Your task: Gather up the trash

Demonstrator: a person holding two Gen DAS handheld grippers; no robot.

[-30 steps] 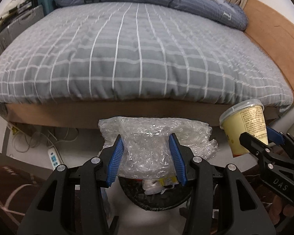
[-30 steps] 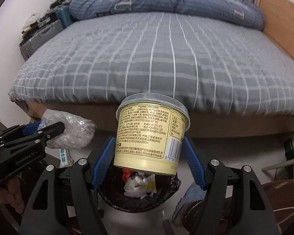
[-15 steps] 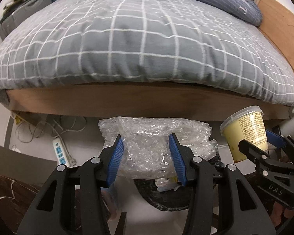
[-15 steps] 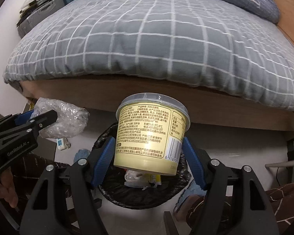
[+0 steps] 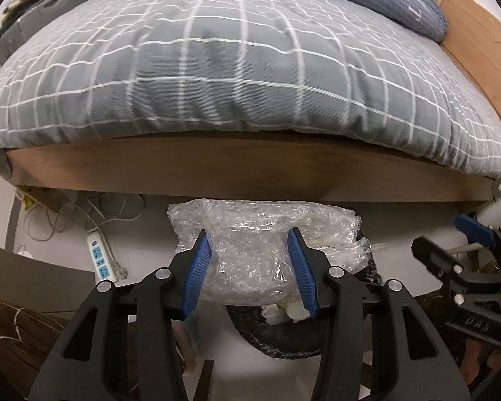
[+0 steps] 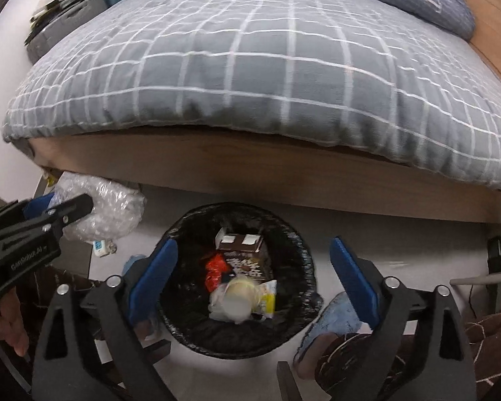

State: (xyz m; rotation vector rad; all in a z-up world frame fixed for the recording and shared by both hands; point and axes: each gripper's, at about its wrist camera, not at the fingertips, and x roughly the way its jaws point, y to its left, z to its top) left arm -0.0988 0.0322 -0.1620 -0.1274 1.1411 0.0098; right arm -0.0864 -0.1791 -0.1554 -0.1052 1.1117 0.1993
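Observation:
My left gripper (image 5: 248,267) is shut on a crumpled wad of clear bubble wrap (image 5: 267,240), held just left of and above the black-lined trash bin (image 5: 284,344). In the right wrist view the same wad (image 6: 107,210) and the left gripper (image 6: 33,230) sit at the left. My right gripper (image 6: 254,277) is open and empty right over the bin (image 6: 183,230). The yellow paper cup (image 6: 238,300) lies blurred inside the bin among a brown carton (image 6: 242,254) and a red wrapper (image 6: 215,269). The right gripper also shows in the left wrist view (image 5: 451,244).
A bed with a grey checked duvet (image 5: 233,67) and a wooden frame (image 5: 250,173) stands close behind the bin. A white power strip (image 5: 100,257) and cables lie on the floor at the left. A blue slipper (image 6: 334,320) lies right of the bin.
My right gripper has opened and the yellow cup has dropped into the bin. Both grippers have moved lower and closer to the bin; the left still holds the bubble wrap.

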